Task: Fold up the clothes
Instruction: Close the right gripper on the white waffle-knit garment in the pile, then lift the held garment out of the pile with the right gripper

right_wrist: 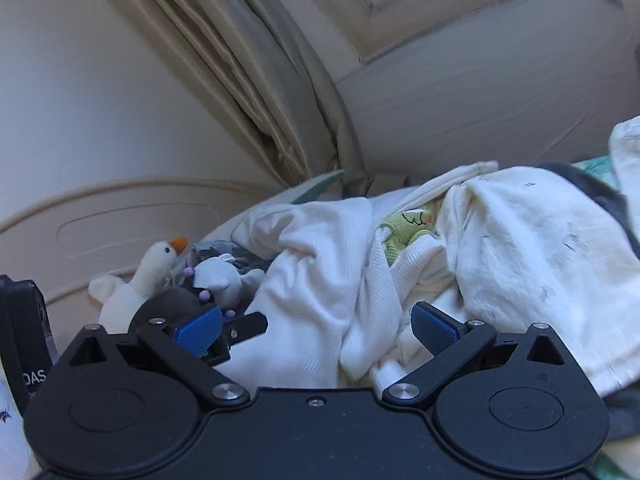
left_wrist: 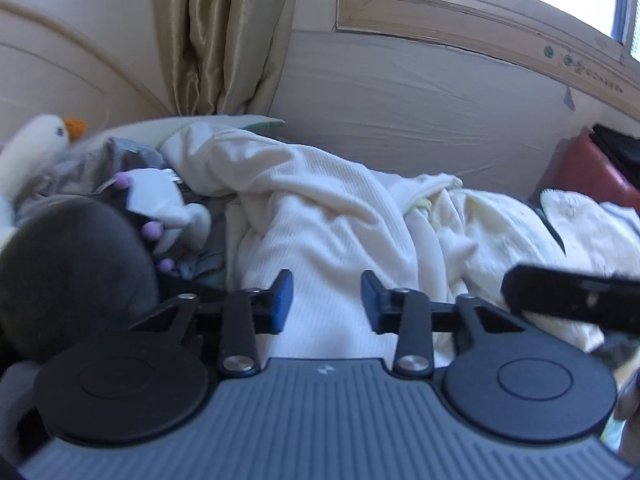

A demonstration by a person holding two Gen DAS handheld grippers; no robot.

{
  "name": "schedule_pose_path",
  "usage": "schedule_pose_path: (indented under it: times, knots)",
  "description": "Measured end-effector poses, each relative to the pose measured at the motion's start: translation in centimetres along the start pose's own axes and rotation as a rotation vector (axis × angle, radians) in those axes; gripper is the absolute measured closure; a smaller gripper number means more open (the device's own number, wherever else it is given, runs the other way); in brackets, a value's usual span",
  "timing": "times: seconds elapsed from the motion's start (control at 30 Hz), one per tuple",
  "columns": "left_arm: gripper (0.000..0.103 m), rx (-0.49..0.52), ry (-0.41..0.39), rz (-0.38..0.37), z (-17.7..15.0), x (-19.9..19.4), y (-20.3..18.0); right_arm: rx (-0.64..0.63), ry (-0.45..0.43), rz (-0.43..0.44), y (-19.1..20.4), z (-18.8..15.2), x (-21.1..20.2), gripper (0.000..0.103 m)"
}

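- While both tongs point down at the heap, the left tongs (left_wrist: 327, 300) stand partly apart with blue pads (left_wrist: 284, 300) free, nothing pinched between them, only the rumpled cream-white waffle-knit garment (left_wrist: 320, 208) lying under the gap.
- Wide-spread, the right tongs (right_wrist: 316, 330) hold nothing; the same white knit cloth (right_wrist: 320, 280) bunches between and beyond their blue pads (right_wrist: 434, 330).
- Just right of it lies a cream cloth with small dark marks (right_wrist: 540, 248), and a pale green printed piece (right_wrist: 404, 230) peeks from the folds between the two.
- Left of the clothes sit a round dark grey plush (left_wrist: 72, 276) and a small white plush with lilac toes (left_wrist: 160, 200).
- Beyond them rests a white plush goose with an orange beak (right_wrist: 152, 268).
- Farthest back hang a beige satin curtain (left_wrist: 224, 36) and a wooden window frame (left_wrist: 480, 20).
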State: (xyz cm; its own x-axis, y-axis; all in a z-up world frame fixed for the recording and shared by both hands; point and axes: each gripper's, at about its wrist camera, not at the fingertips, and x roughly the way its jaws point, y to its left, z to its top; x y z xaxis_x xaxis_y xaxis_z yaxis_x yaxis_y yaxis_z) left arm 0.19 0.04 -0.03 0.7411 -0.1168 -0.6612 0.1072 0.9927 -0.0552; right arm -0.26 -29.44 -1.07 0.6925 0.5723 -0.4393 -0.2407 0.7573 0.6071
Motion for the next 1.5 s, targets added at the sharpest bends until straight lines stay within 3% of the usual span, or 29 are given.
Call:
schedule_pose_path:
  times: [0.27, 0.47, 0.63, 0.8, 0.87, 0.9, 0.93, 1.03, 1.13, 1.27, 1.43, 1.5]
  knots:
    - [0.075, -0.005, 0.022, -0.01, -0.6, 2.0, 1.0, -0.038, 0.068, -0.064, -2.0, 1.5, 2.7, 0.003]
    - [0.045, -0.006, 0.002, -0.063, -1.2, 2.0, 1.4, -0.042, 0.103, -0.088, -2.8, 1.8, 4.7, 0.003]
    - [0.007, 0.063, -0.016, -0.12, -2.8, 2.6, 1.0, -0.06, 0.114, -0.077, -2.8, 2.5, 6.2, 0.003]
    - [0.008, 0.117, -0.02, -0.068, -3.6, 3.2, -0.6, -0.02, 0.106, -0.049, -3.7, 3.6, 8.3, 0.003]
    - [0.031, 0.073, -0.024, -0.092, -3.9, 3.5, 0.0, -0.02, 0.122, -0.045, -4.0, 3.6, 9.4, 0.002]
    - [0.05, 0.071, -0.02, -0.102, -4.0, 3.6, 0.3, -0.022, 0.129, -0.039, -4.0, 3.6, 10.0, 0.002]
    - [0.057, 0.084, -0.02, -0.122, -4.1, 3.7, 0.5, -0.025, 0.143, -0.015, -3.9, 3.4, 10.5, 0.002]
    - [0.059, 0.106, -0.052, -0.183, -4.2, 3.2, 0.5, -0.026, 0.21, 0.081, -3.3, 2.8, 12.0, 0.005]
    - [0.059, 0.066, -0.061, -0.209, -4.4, 3.4, 0.4, -0.076, 0.252, 0.058, -2.3, 1.9, 13.4, 0.027]
    - [0.059, 0.053, -0.09, -0.272, -4.1, 3.3, 0.2, -0.037, 0.243, 0.073, -3.3, 1.8, 13.0, 0.067]
    - [0.059, 0.046, -0.085, -0.274, -4.0, 3.2, 0.2, -0.034, 0.224, 0.123, -2.8, 1.3, 11.0, 0.082]
    - [0.06, 0.028, -0.086, -0.3, -4.1, 2.7, 0.6, -0.021, 0.21, 0.163, -2.2, 0.9, 10.2, 0.082]
